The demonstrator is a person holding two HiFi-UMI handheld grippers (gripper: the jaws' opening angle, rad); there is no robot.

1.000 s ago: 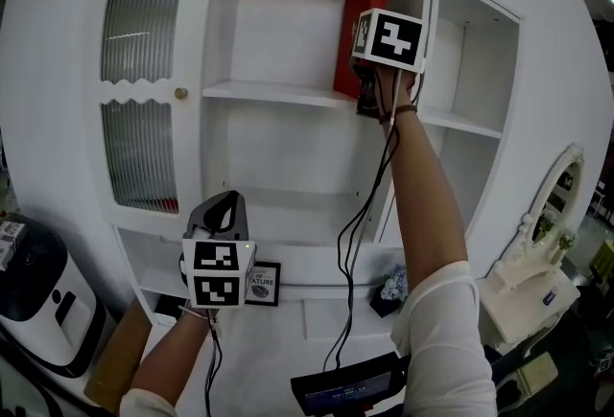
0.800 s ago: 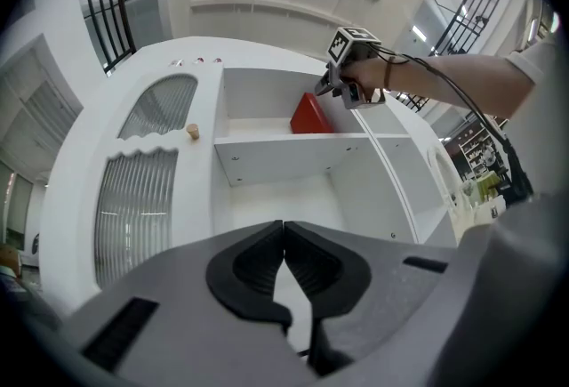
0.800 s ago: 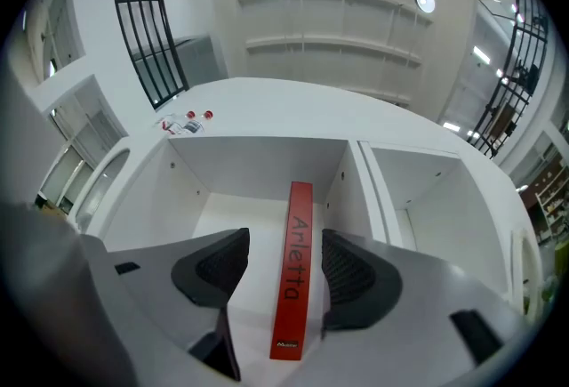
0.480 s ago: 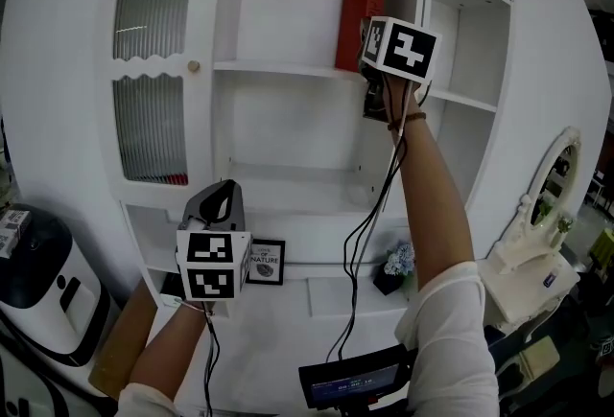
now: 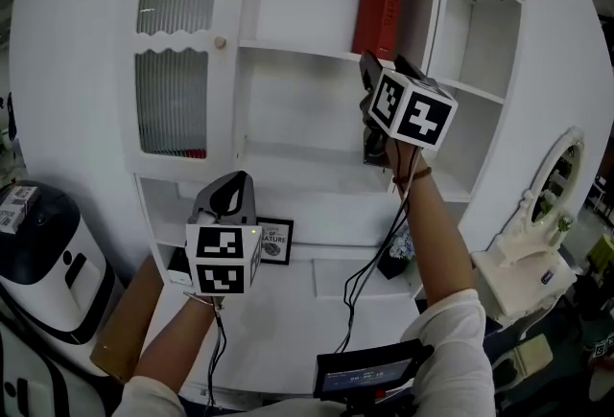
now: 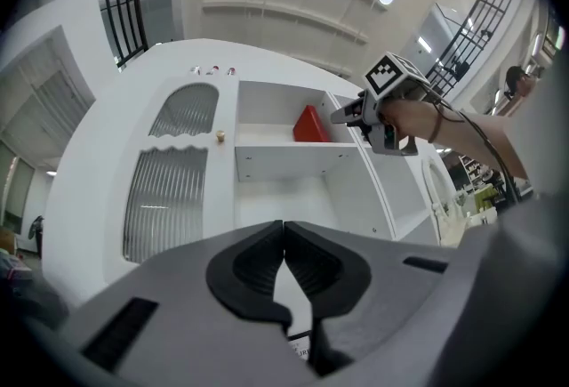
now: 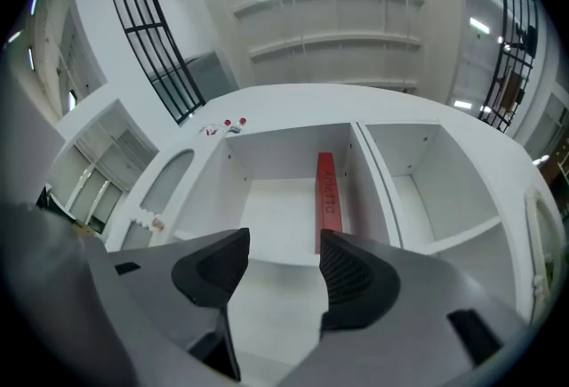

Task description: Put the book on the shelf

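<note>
The red book (image 5: pixel 381 7) stands upright on the upper shelf (image 5: pixel 297 49) of a white cabinet (image 5: pixel 91 70). It sits at the right end of the middle compartment, its spine facing out and its side against the dividing wall (the print on the spine is too small to read).

The right gripper (image 5: pixel 368 70) is raised on an outstretched arm, just below the front edge of that shelf and clear of the book. Its own view shows its two dark jaws well apart with nothing between them; the book shows beyond, above the right-hand jaw.

The left gripper (image 5: pixel 228 196) is held low in front of the cabinet's lower part, well apart from the book. Its jaws are pressed together at the tips, with nothing between them.

To the left of the compartment is an arched cabinet door (image 5: pixel 175 70) with ribbed glass and a small round knob. A small framed picture (image 5: pixel 274 241) stands on the ledge behind the left gripper, a dark rounded appliance (image 5: pixel 38 257) is at the far left, and a white dressing mirror (image 5: pixel 549 204) is at the right.
</note>
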